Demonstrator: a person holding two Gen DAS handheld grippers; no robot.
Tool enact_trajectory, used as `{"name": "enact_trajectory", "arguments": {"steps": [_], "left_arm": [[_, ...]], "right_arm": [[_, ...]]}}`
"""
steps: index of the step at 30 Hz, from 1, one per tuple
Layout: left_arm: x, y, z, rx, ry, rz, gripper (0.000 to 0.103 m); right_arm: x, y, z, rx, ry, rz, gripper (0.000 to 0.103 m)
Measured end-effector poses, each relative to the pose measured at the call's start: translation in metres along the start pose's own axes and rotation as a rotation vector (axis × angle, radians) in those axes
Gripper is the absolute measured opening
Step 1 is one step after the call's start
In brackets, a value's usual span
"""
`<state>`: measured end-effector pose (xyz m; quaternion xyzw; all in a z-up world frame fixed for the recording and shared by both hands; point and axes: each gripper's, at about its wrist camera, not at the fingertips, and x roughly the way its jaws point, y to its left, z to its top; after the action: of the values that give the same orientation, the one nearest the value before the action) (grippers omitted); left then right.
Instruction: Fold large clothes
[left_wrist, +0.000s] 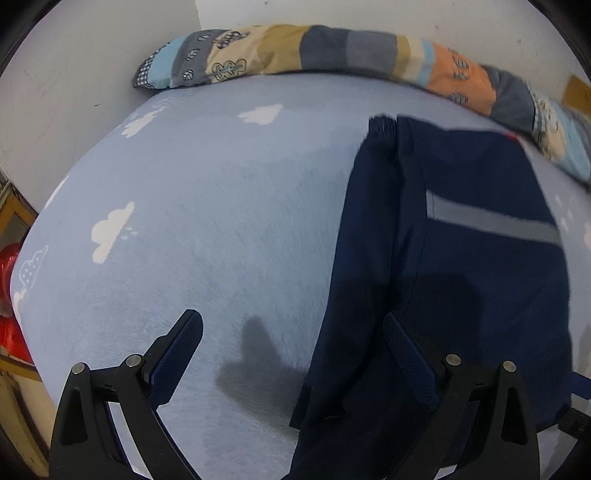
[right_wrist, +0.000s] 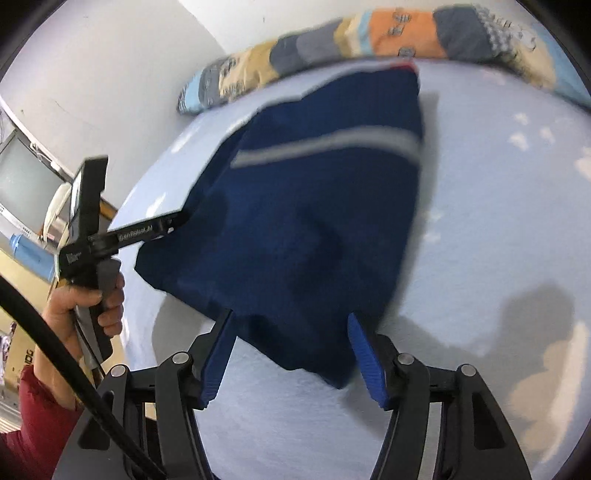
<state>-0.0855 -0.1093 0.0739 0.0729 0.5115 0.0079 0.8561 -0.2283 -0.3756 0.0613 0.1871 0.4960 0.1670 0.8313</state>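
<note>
A navy garment (left_wrist: 450, 266) with a grey stripe lies folded on the light blue bed sheet (left_wrist: 207, 206); one sleeve is folded along its left side. My left gripper (left_wrist: 291, 332) is open above the garment's near left edge, holding nothing. In the right wrist view the same garment (right_wrist: 303, 221) lies ahead, its near corner between the blue fingers (right_wrist: 364, 354). My right gripper (right_wrist: 288, 350) is open and holds nothing. The left gripper also shows there (right_wrist: 173, 223), at the garment's left edge, in a hand.
A patchwork rolled quilt (left_wrist: 332, 51) lies along the bed's far edge against the white wall. A red object (left_wrist: 11, 295) and wooden furniture stand left of the bed. A monitor (right_wrist: 26, 188) stands at the left in the right wrist view.
</note>
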Motion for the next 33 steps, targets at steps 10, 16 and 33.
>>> {"name": "enact_trajectory", "arguments": {"steps": [10, 16, 33], "left_arm": [[-0.021, -0.010, 0.000, 0.071, -0.101, 0.064, 0.098], [-0.024, -0.039, -0.006, 0.229, -0.149, 0.121, 0.098], [-0.009, -0.060, -0.016, 0.340, -0.126, 0.162, 0.098]], "right_arm": [[-0.031, -0.003, 0.005, 0.010, -0.100, -0.029, 0.069], [-0.036, -0.020, 0.008, 0.092, -0.114, -0.002, 0.069], [-0.031, -0.016, 0.005, 0.063, -0.087, -0.005, 0.069]]}}
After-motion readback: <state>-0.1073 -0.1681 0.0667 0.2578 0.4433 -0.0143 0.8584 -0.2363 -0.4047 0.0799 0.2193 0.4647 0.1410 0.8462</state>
